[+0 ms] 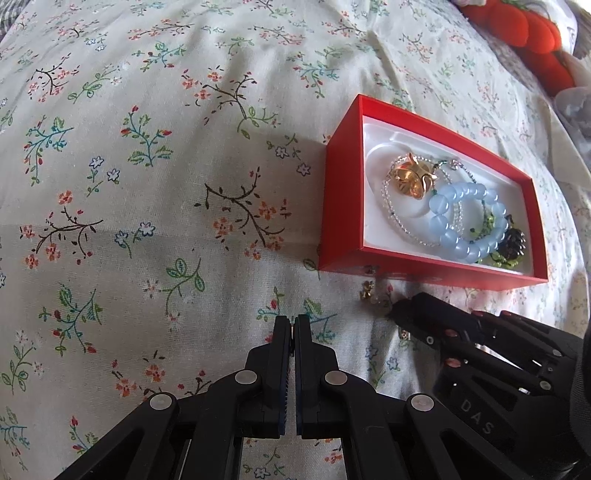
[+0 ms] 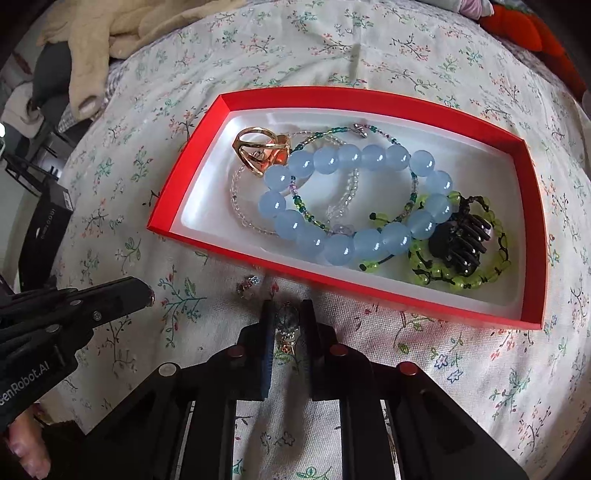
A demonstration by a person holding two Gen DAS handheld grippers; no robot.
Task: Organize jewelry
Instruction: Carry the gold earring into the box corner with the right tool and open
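A red box (image 2: 369,96) (image 1: 343,192) with a white lining lies on the floral sheet. It holds a gold clip (image 2: 260,149) (image 1: 412,177), a blue bead bracelet (image 2: 354,206) (image 1: 465,218), clear and green bead strings, a lime bead bracelet (image 2: 461,277) and a black claw clip (image 2: 461,240) (image 1: 511,240). My right gripper (image 2: 286,317) (image 1: 397,312) sits just in front of the box, its jaws closed on a small crystal earring (image 2: 287,321). Another small piece (image 2: 247,286) (image 1: 366,290) lies beside it. My left gripper (image 1: 293,323) (image 2: 147,293) is shut and empty, left of the right one.
Red plush items (image 1: 535,33) lie at the far right. A cream plush toy (image 2: 96,40) and dark boxes (image 2: 44,221) sit at the bed's left edge.
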